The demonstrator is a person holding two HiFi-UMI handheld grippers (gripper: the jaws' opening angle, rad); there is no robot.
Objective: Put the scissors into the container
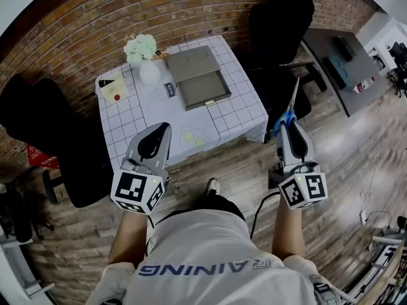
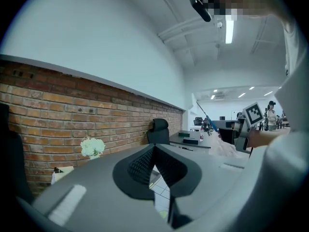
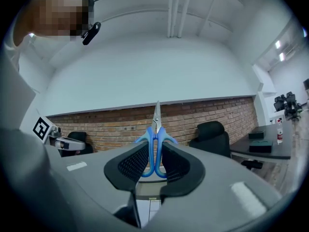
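- The right gripper (image 1: 289, 126) is clamping the scissors (image 1: 293, 101) by their blue handles. Its jaws are standing fairly wide on the handles, and the closed blades are pointing ahead past the jaw tips.
- The scissors are hanging over the floor, just off the right edge of the table (image 1: 121, 122). They are clear of the checked cloth and well apart from the container (image 1: 200, 78).
- The left gripper (image 1: 164, 131) is carrying nothing. Its pads are meeting at the tips, and it is hovering over the near edge of the table.
- The container, a flat grey box, is lying near the middle of the table. A vase (image 1: 149, 73) of white flowers is standing just to its left.
- The box seems to be lying open, with one half sitting lower than the other. The view from above is too small to confirm this.
- Status: judging by the firm hold on the handles, the pick-up is done. The scissors are not yet over the table, and nothing is showing inside the container as far as can be made out.
- Remaining: the right gripper is facing a carry across to the left, over the cloth to the box. After that come a descent into the box and a release.
- Caution: the blades are leading the gripper, so the tips are likely to reach the box rim first. Levelling the scissors before release should help.
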